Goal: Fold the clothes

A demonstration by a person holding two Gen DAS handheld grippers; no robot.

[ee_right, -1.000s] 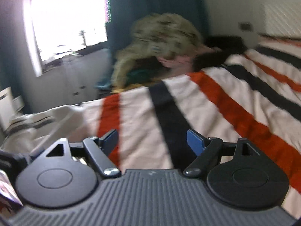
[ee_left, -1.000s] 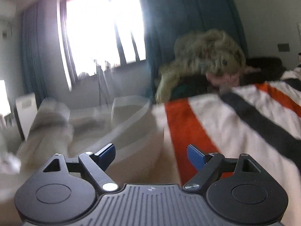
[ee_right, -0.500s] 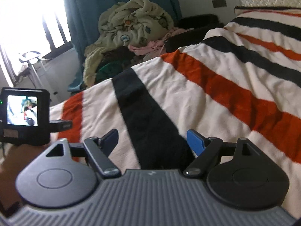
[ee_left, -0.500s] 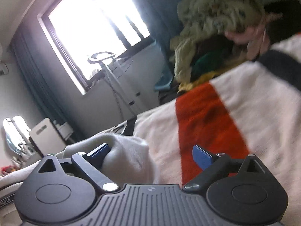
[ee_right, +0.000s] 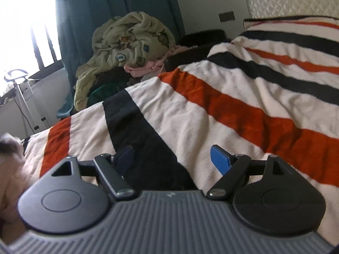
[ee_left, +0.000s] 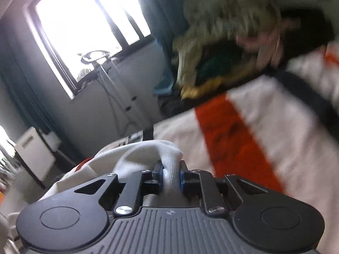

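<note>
Two blue pads of the left gripper (ee_left: 170, 174) pinch a fold of the white garment (ee_left: 146, 154), which bunches up just ahead of the fingers at the near-left edge of the striped blanket (ee_right: 211, 114). Half a second ago those jaws stood wide apart beside the cloth. Over the blanket's broad flat stretch the right gripper (ee_right: 172, 158) hovers, jaws spread and empty, as before. Beyond the far edge sits the clothes heap (ee_right: 127, 48).

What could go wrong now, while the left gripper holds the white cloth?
1. The left gripper pinches only a bunched edge of the white garment, so it may slip out when lifted.
2. The right gripper is open over the striped blanket and might grab that instead.
</note>
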